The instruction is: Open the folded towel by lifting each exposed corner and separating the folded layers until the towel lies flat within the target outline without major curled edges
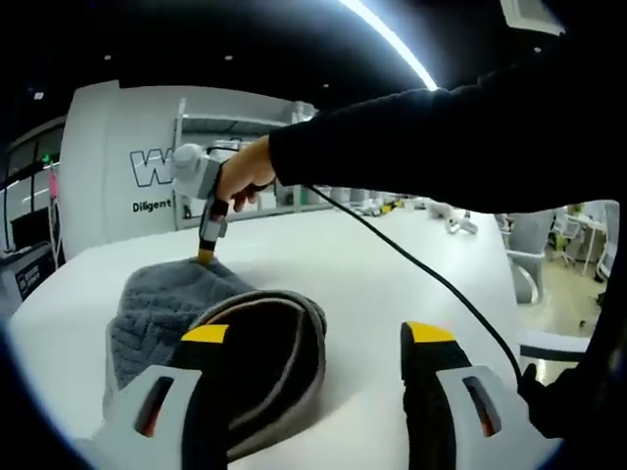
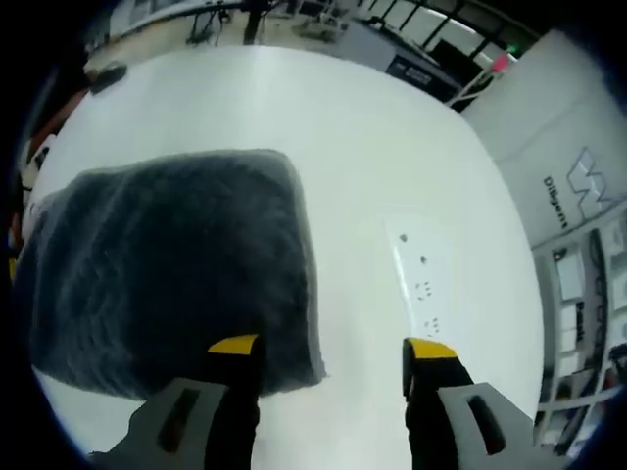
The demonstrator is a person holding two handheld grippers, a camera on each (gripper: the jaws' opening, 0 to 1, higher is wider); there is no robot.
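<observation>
On my left gripper view I see the grey towel (image 1: 196, 313) lying on the white tabletop (image 1: 392, 255), filling the area from 9 o'clock to the centre. It is a thick, fuzzy terry cloth, still folded, and its near edge curls up into a rounded loop of stacked layers with a dark hollow inside, right between and behind my left tongs (image 1: 318, 333). Those tongs stand wide apart, yellow-tipped, with nothing between them; the left jaw overlaps the curled fold, though I cannot tell whether it touches the cloth.

At 11 o'clock in the same view the right tongs (image 1: 206, 257) point straight down onto the far edge of the towel, the yellow tip just at the cloth. A hand (image 1: 245, 176) grips the white handle, and a black sleeve (image 1: 431, 147) runs off toward 2 o'clock. A black cable (image 1: 431, 279) trails from there across the tabletop toward 4 o'clock.

On my right gripper view I look nearly straight down on the towel (image 2: 167, 274), a roughly square folded slab taking up the 9 o'clock half, with a thick doubled edge at its corner near 6 o'clock. My right tongs (image 2: 331, 348) are spread wide and hold nothing; the left jaw sits over that towel corner, the right jaw over bare tabletop (image 2: 372, 176). A white power strip (image 2: 419, 279) lies on the tabletop at 3 o'clock, apart from the towel.
</observation>
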